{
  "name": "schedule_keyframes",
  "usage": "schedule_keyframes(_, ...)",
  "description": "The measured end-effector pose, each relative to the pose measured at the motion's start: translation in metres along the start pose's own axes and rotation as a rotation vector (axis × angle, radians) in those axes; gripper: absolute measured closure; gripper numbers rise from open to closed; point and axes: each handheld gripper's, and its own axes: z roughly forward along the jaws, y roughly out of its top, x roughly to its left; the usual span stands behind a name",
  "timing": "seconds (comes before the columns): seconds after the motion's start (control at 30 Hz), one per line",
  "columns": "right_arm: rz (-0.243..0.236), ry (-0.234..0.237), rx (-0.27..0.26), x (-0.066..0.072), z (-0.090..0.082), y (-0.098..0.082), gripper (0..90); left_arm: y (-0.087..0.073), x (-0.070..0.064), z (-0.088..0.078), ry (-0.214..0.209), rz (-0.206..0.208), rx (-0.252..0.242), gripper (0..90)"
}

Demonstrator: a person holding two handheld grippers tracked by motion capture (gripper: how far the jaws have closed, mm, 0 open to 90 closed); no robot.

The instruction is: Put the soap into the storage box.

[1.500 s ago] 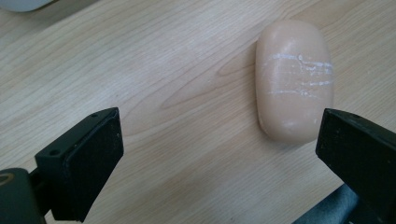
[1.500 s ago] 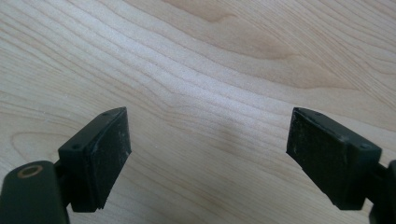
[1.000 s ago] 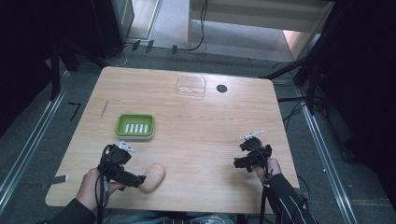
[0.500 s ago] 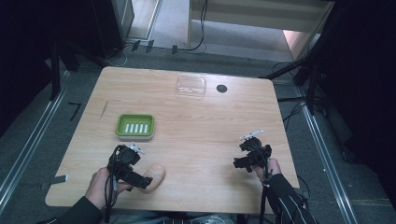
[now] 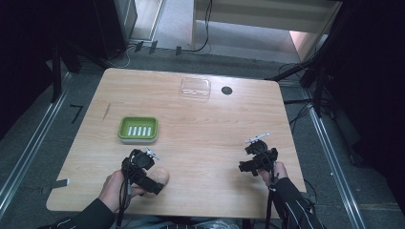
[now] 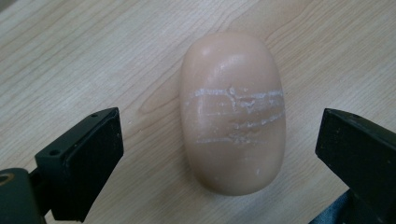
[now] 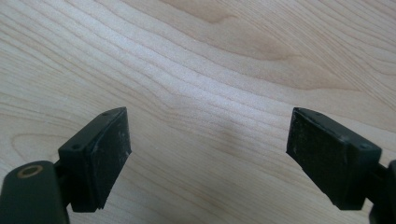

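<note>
The wooden bench (image 5: 210, 129) took up the middle of the high view, pale and grainy, with dark floor and cables all round it. On it, toward the left edge and about halfway back, sat the green soap dish (image 5: 138, 129), its white slatted insert face up. Up near the far edge, just right of centre, lay a clear plastic lid (image 5: 195, 88), and just beside that, to its right, a small dark round spot (image 5: 227, 89) on the wood.

Down at the near edge, left side, the left gripper (image 5: 154, 177) was right over the soap bar (image 5: 160, 177), held by a hand with a dark sleeve. And in the left gripper view there it was: the soap bar (image 6: 233, 112), peach-coloured, oval, lying flat on the wood with pale scuff lines across its middle, sitting between the two black jaws. The jaws stood wide, one on each side, and neither touched the soap; bare wood showed in both gaps.

Over near the right edge, close to the near right corner, the right gripper (image 5: 250, 164) was held in the other hand, well apart from the soap and the dish. In the right gripper view its jaws were spread wide too, with nothing but wood grain between them.
</note>
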Motion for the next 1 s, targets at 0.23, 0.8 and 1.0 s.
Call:
schedule_keyframes(0.23,0.000,0.001,-0.002,0.000,0.000,0.000,14.3,0.003,-0.004,0.005,0.016,0.012,0.017,3.8)
schedule_keyframes(0.8,0.006,0.000,-0.001,0.000,0.000,0.000,14.3,0.007,-0.010,0.015,0.033,0.045,0.052,15.8)
schedule_keyframes(1.0,0.003,-0.001,-0.002,0.000,0.000,0.000,14.3,0.006,-0.010,0.020,0.033,0.043,0.066,17.7)
